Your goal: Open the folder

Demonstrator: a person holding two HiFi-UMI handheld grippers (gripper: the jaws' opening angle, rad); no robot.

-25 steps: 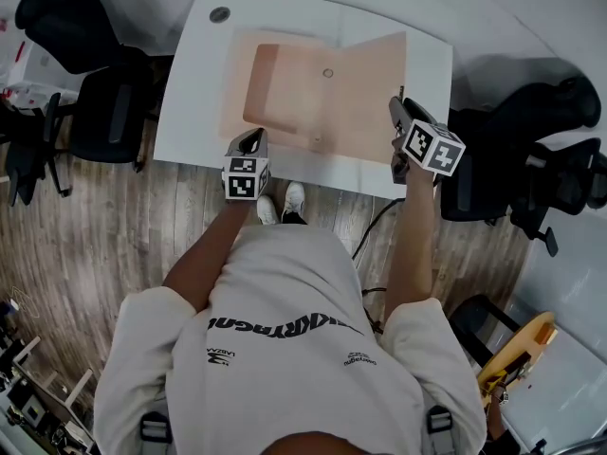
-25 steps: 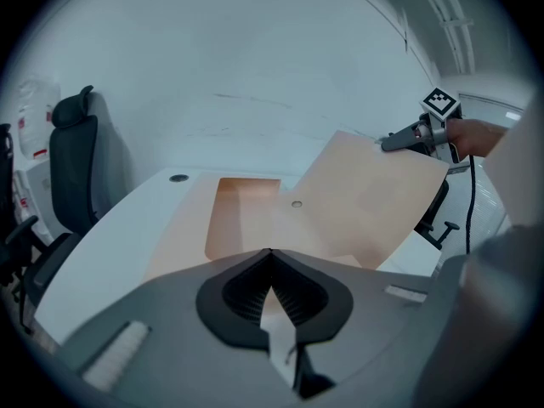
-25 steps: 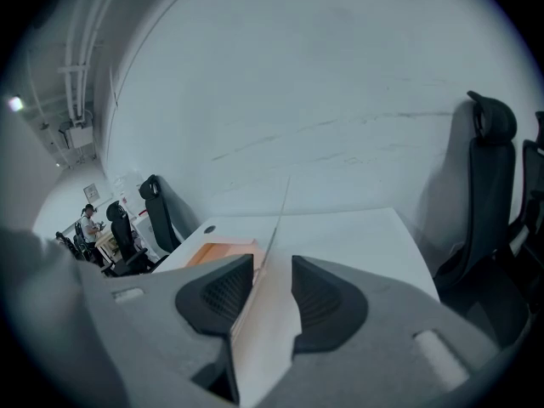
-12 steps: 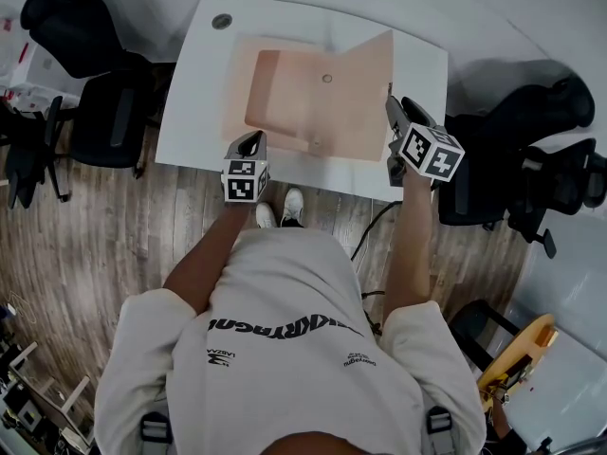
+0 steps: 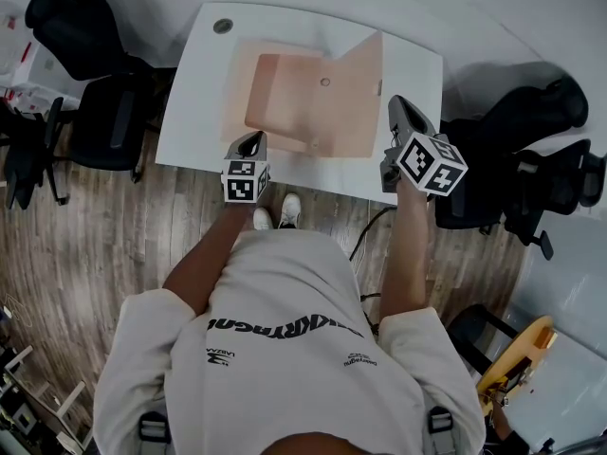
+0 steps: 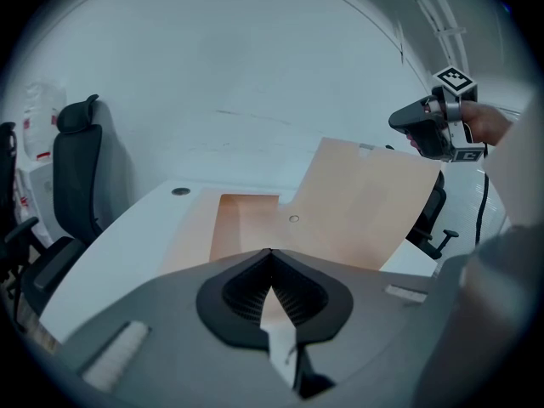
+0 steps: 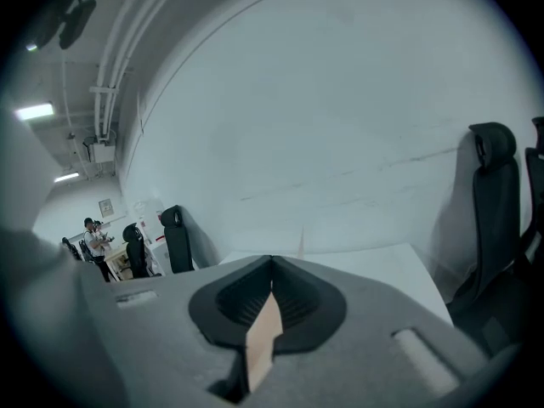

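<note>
On the white bench (image 5: 190,112) the tan folder (image 5: 285,93) lies half open: the left claw (image 5: 248,140) grips its near edge, the right claw (image 5: 397,104) has just clamped on the raised cover (image 5: 356,88), which next likely needs swinging over until it lies flat.

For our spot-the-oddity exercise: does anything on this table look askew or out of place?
The folder's right cover stands tilted up off the white table, its edge pinched in the right gripper, whose jaws have just closed. The left half lies flat. Nothing looks spilled or torn.
</note>
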